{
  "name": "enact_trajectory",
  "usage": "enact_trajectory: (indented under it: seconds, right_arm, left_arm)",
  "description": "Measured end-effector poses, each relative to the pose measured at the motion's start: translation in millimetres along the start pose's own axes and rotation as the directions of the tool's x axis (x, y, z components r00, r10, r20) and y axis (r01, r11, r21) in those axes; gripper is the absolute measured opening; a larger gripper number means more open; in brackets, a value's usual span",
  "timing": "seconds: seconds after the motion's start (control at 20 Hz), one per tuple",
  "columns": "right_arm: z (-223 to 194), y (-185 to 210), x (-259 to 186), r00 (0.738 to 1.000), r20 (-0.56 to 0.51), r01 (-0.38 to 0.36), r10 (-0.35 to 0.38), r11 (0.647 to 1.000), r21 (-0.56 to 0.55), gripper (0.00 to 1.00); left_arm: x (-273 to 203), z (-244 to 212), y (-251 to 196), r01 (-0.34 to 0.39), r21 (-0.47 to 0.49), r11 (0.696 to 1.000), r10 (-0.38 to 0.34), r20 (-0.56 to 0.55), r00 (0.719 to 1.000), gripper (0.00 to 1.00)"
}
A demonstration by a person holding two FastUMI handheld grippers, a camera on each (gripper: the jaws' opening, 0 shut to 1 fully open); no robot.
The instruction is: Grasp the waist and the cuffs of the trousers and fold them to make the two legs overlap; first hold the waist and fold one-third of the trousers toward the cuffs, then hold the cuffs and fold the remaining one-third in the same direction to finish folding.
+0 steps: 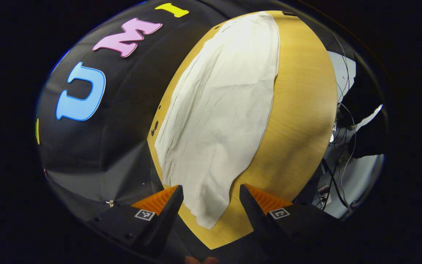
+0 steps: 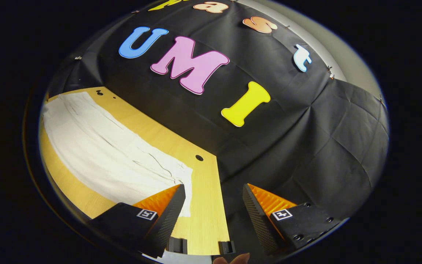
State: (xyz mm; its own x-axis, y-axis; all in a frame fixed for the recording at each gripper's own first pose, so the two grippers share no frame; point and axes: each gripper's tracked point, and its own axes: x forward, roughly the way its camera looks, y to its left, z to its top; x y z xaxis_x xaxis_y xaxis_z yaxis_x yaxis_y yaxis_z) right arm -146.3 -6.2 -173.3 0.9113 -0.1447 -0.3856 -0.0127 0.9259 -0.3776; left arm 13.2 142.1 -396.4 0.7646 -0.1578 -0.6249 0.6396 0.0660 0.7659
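White trousers (image 1: 218, 113) lie flat along the wooden table (image 1: 299, 110), one long strip running away from me in the left gripper view. My left gripper (image 1: 211, 190) hovers open above the near end of the cloth, which shows between its fingers, apart from them. In the right gripper view the same trousers (image 2: 104, 154) stretch from the far left to a gathered end near my left finger (image 2: 167, 209). My right gripper (image 2: 213, 190) is open over the table's end (image 2: 207, 205), nothing held.
The booth's black cloth wall (image 2: 288, 139) hangs close behind the table. Small holes (image 2: 199, 157) dot the table top near its edge. Beyond the table's right side in the left gripper view, cables and equipment (image 1: 339, 146) lie on a pale floor.
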Motion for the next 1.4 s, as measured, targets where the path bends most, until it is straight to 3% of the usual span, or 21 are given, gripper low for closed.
enact_trajectory:
  seconds: [0.2, 0.3, 0.4, 0.5, 0.55, 0.6, 0.65, 0.7, 0.75, 0.85, 1.1, 1.2, 1.4]
  right_arm:
    - [-23.4, 6.5, 8.3, 0.999, -0.026, -0.032, 0.03, 0.997, -0.073, 0.97]
    - [-33.9, 11.8, 12.3, 0.998, -0.029, -0.059, 0.055, 0.989, -0.138, 0.97]
    - [-48.5, 18.5, 19.2, 0.995, -0.026, -0.097, 0.094, 0.968, -0.232, 0.98]
    - [-63.3, 25.1, 29.3, 0.989, -0.03, -0.148, 0.147, 0.925, -0.351, 0.97]
    - [-69.7, 29.4, 34.2, 0.985, -0.037, -0.171, 0.171, 0.892, -0.419, 0.97]
    - [-76.2, 36.3, 39.2, 0.979, -0.039, -0.192, 0.198, 0.854, -0.483, 0.97]
    - [-81.2, 44.2, 44.0, 0.973, -0.043, -0.215, 0.228, 0.815, -0.538, 0.97]
    - [-89.6, 52.7, 47.8, 0.964, -0.05, -0.24, 0.261, 0.775, -0.585, 0.97]
    - [-98.9, 58.6, 52.9, 0.956, -0.057, -0.26, 0.289, 0.734, -0.627, 0.97]
    - [-123.0, 69.3, 63.4, 0.937, -0.099, -0.308, 0.336, 0.654, -0.691, 0.97]
    - [-170.2, 81.4, 89.4, 0.889, -0.21, -0.411, 0.406, 0.511, -0.755, 0.96]
    - [-176.9, 82.1, 102.6, 0.881, -0.232, -0.424, 0.413, 0.47, -0.774, 0.96]
    - [-182.8, 91.2, 128.1, 0.863, -0.247, -0.443, 0.441, 0.421, -0.792, 0.96]
  left_arm:
    - [23.5, 6.4, 16.3, -0.038, 0.056, 0.998, 0.038, -0.004, 0.999, 0.96]
    - [34.9, 6.1, 16.6, -0.019, 0.1, 0.995, 0.021, -0.02, 1.0, 0.94]
    - [42.2, 4.9, 15.3, -0.006, 0.13, 0.991, 0.012, -0.047, 0.999, 0.83]
    - [48.9, 4.0, 10.9, 0.031, 0.133, 0.991, -0.021, -0.076, 0.997, 0.71]
    - [51.2, 1.5, 5.5, 0.06, 0.127, 0.99, -0.047, -0.099, 0.994, 0.55]
    - [52.1, -0.5, 0.9, 0.08, 0.124, 0.989, -0.064, -0.124, 0.99, 0.47]
    - [53.3, -0.5, -1.2, 0.092, 0.121, 0.988, -0.074, -0.14, 0.987, 0.24]
    - [53.7, -0.7, -3.4, 0.097, 0.117, 0.988, -0.079, -0.149, 0.986, 0.2]
    - [53.9, 0.4, -3.0, 0.093, 0.116, 0.989, -0.075, -0.151, 0.986, 0.07]
    - [53.1, 2.8, -6.1, 0.102, 0.101, 0.99, -0.087, -0.137, 0.987, 0.06]
    - [53.5, 2.1, -7.0, 0.123, 0.075, 0.99, -0.11, -0.161, 0.981, 0.05]
    - [54.0, 2.1, -7.4, 0.123, 0.085, 0.989, -0.107, -0.17, 0.98, 0.05]
    - [55.1, 1.8, -7.6, 0.129, 0.093, 0.987, -0.11, -0.182, 0.977, 0.05]
